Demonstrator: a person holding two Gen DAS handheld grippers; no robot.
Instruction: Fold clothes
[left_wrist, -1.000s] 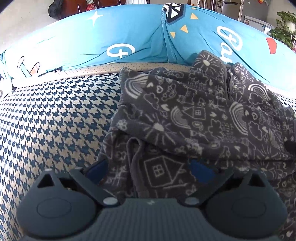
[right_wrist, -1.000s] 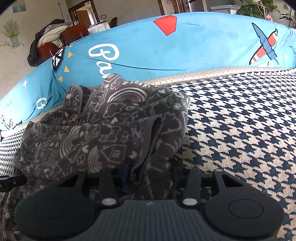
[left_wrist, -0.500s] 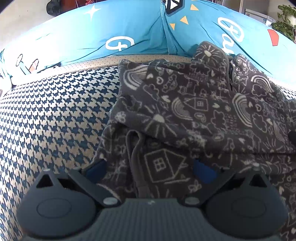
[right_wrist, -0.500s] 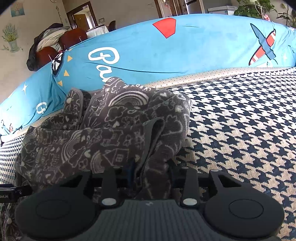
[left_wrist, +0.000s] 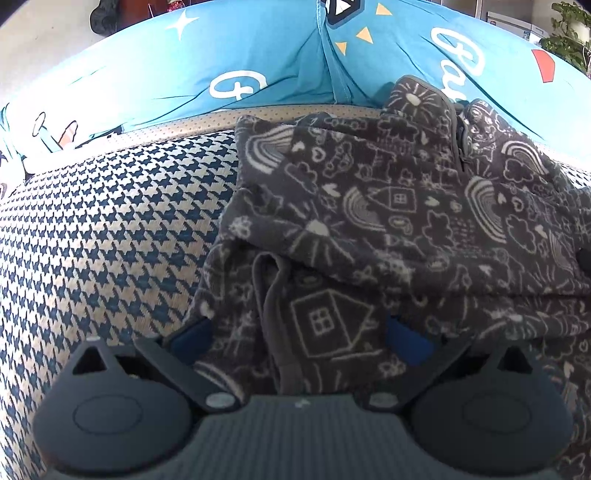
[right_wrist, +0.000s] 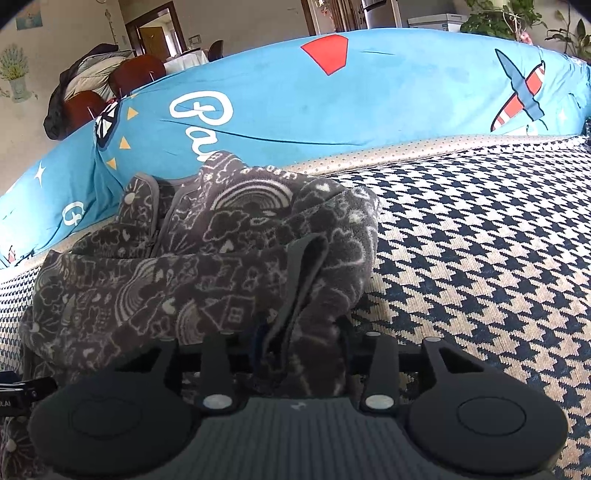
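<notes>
Fleece jacket (left_wrist: 388, 206) is dk grey w/ white doodles all over: houses, rainbows, suns, clouds, hearts. Lies bunched and partly folded on a houndstooth blanket (left_wrist: 110, 236) (navy + cream), toward its far edge, right up against a bright blue cushion (left_wrist: 229, 59) w/ white lettering, stars and orange triangles. Beige dotted strip runs betw. blanket and cushion. Zip and collar stand up at the far side, leaning on the cushion. An upper layer is doubled over the lower one; a plain grey hem band curls out from under the fold near the camera.

Left view: left gripper (left_wrist: 295, 339) sits at the near left corner of the jacket. Its blue pads are set wide apart, one at each side of the house doodle, w/ a broad span of fleece and the hem band betw. them. Cloth looks slack there, not pinched; can't tell for sure whether the pads touch it.

Right view: same jacket (right_wrist: 207, 258) fills the left half, blanket (right_wrist: 480, 258) open to the right, cushion (right_wrist: 332, 110) behind w/ a red patch and a striped plane. Brown chairs (right_wrist: 122, 85) and a doorway further back. Right gripper (right_wrist: 301, 354) is at the jacket's near right corner, fingers narrow and opening at this moment, w/ a thick upright wad of fleece plus grey hem band squeezed betw. them, filling the gap side to side. Tip of the other gripper (right_wrist: 22, 384) peeks in at the left edge.
</notes>
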